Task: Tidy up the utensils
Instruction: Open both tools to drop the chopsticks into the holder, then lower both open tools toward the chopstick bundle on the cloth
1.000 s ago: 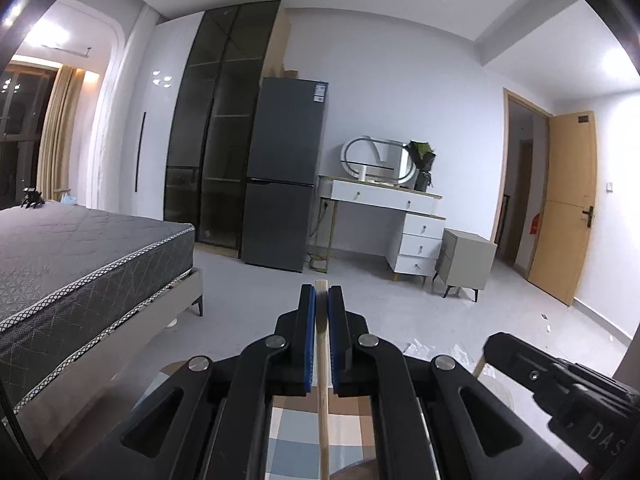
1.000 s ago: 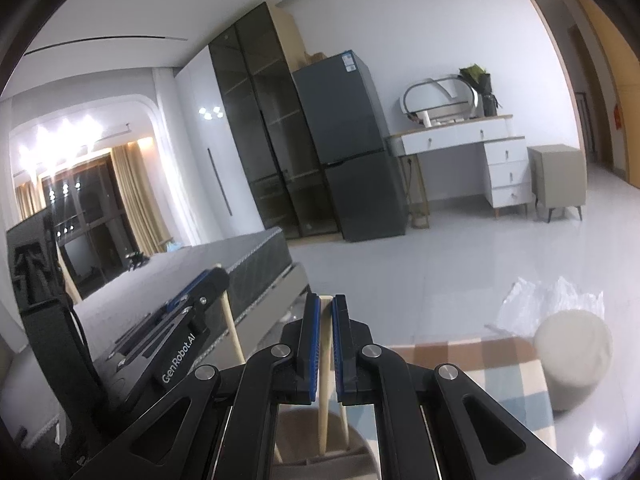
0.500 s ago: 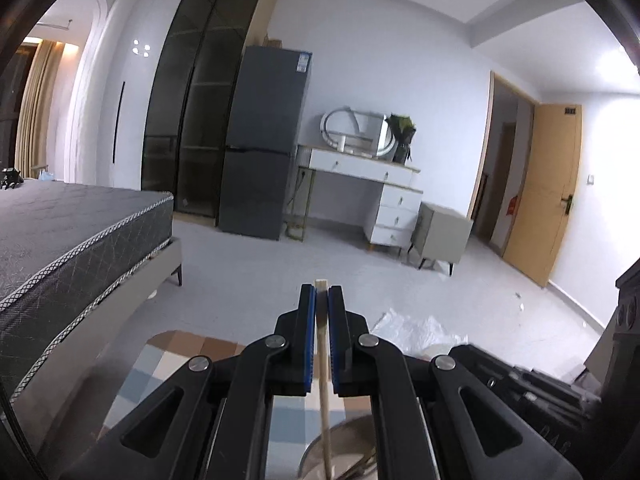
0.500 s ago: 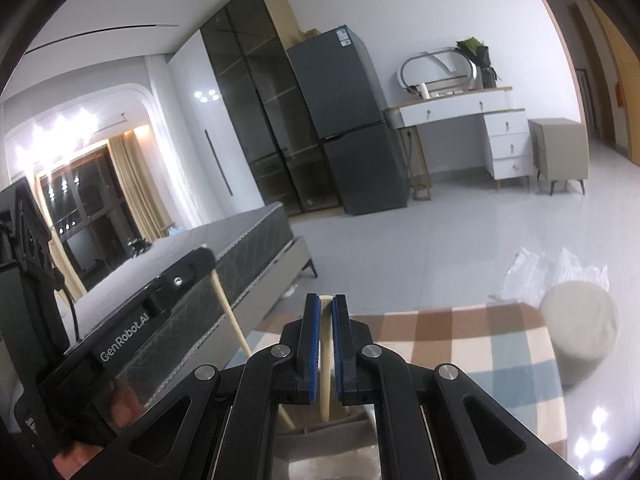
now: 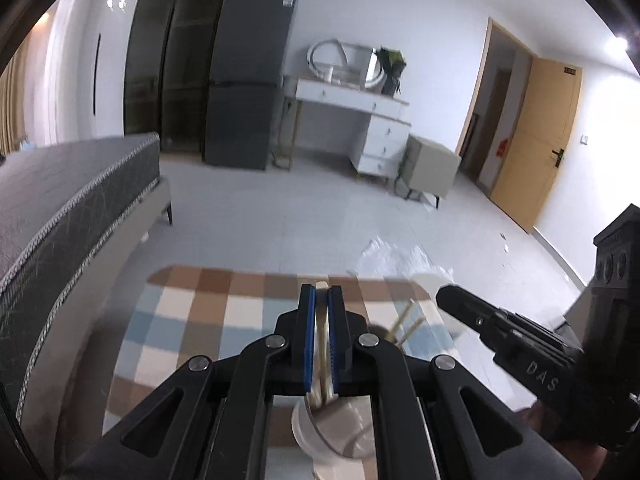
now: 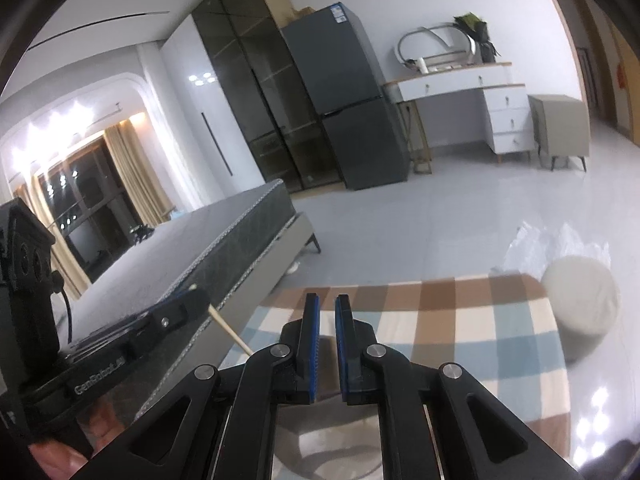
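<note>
the left gripper (image 5: 321, 294) is clamped on a pale wooden chopstick (image 5: 320, 288), pads pressed to its sides, the stick running down toward a round grey-white holder (image 5: 320, 428) directly below the jaws. two more thin sticks (image 5: 406, 322) lean out just right of it. the right gripper (image 6: 324, 304) has just been opening; a narrow gap shows between its blue pads and nothing is between them. the black body of the left unit (lettered on its side) blocks the lower left of the right view. a checked cloth (image 6: 460, 320), brown, blue and cream, covers the table. a cream cylindrical stool (image 6: 580, 296) stands beside crumpled clear plastic (image 5: 400, 256). beyond: pale tiled floor, grey quilted mattress (image 5: 60, 200), dark fridge (image 6: 344, 92).
</note>
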